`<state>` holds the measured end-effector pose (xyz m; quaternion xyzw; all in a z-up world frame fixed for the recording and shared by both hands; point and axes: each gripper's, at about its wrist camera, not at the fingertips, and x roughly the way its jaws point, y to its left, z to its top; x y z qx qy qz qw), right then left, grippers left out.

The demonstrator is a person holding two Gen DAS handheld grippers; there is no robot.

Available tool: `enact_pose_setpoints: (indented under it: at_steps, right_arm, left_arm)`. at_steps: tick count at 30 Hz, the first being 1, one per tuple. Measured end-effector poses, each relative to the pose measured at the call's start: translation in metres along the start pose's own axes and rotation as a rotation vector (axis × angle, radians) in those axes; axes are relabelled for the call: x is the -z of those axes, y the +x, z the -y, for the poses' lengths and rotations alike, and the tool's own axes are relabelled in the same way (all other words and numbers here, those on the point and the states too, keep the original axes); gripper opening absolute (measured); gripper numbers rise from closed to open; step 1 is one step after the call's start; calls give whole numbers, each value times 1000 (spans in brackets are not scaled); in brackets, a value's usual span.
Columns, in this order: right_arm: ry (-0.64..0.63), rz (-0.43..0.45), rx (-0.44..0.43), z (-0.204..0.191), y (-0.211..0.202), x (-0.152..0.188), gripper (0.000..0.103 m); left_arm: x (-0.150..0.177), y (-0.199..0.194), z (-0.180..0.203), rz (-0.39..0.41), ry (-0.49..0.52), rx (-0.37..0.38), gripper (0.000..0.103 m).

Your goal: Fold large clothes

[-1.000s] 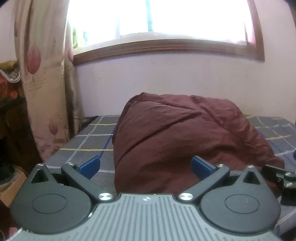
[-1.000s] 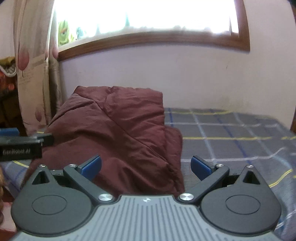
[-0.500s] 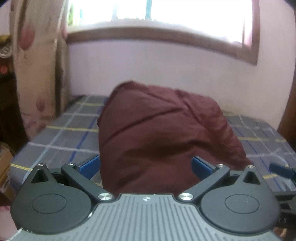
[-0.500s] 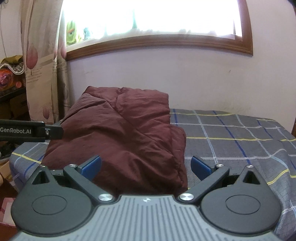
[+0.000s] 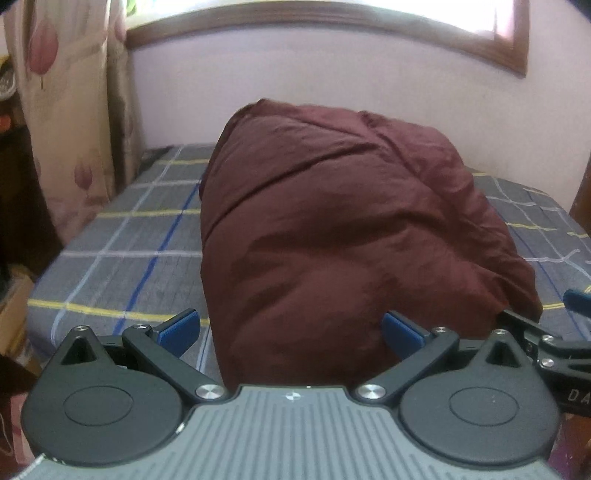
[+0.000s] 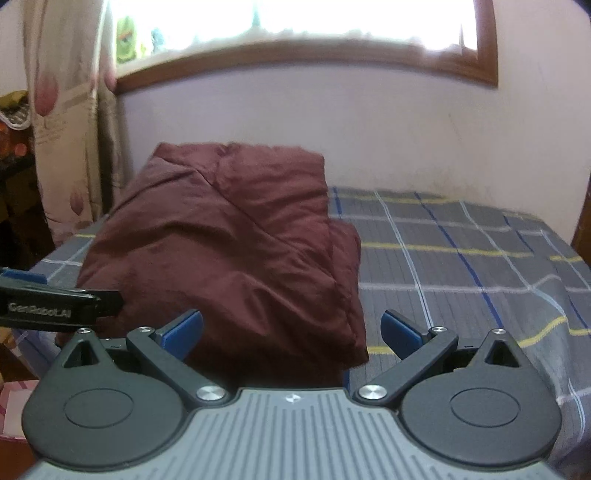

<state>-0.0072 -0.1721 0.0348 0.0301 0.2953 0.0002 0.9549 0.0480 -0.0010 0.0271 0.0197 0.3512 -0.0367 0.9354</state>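
Note:
A large maroon puffy garment (image 5: 332, 229) lies folded in a thick bundle on a grey plaid bed (image 5: 122, 258). It also shows in the right wrist view (image 6: 229, 251). My left gripper (image 5: 290, 328) is open and empty, just in front of the bundle's near edge. My right gripper (image 6: 291, 328) is open and empty, at the bundle's near right corner. The right gripper shows at the right edge of the left wrist view (image 5: 554, 339). The left gripper shows at the left edge of the right wrist view (image 6: 55, 302).
The bed (image 6: 461, 266) stretches to the right of the garment. A pale wall (image 6: 369, 129) with a wood-framed window (image 6: 332, 22) stands behind. A patterned curtain (image 5: 66, 110) hangs at the left, with cluttered furniture beside it.
Both grippers have shifted slightly around the near edge of the bundle, and the views have tilted down. The garment lies the same. Both grippers stay open.

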Motion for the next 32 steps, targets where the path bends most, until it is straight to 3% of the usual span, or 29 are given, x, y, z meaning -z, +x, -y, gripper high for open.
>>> enact_pose_setpoints:
  at_steps: [4, 15, 32]
  right_arm:
    - [-12, -43, 34, -2, 5, 2, 103]
    - [0, -92, 19, 0, 11, 5, 103]
    - [1, -98, 18, -1, 12, 3, 103]
  left_arm:
    - [2, 1, -3, -16, -23, 2, 103]
    - [6, 3, -4, -37, -63, 7, 103]
    - [9, -2, 5, 29, 3, -46, 103]
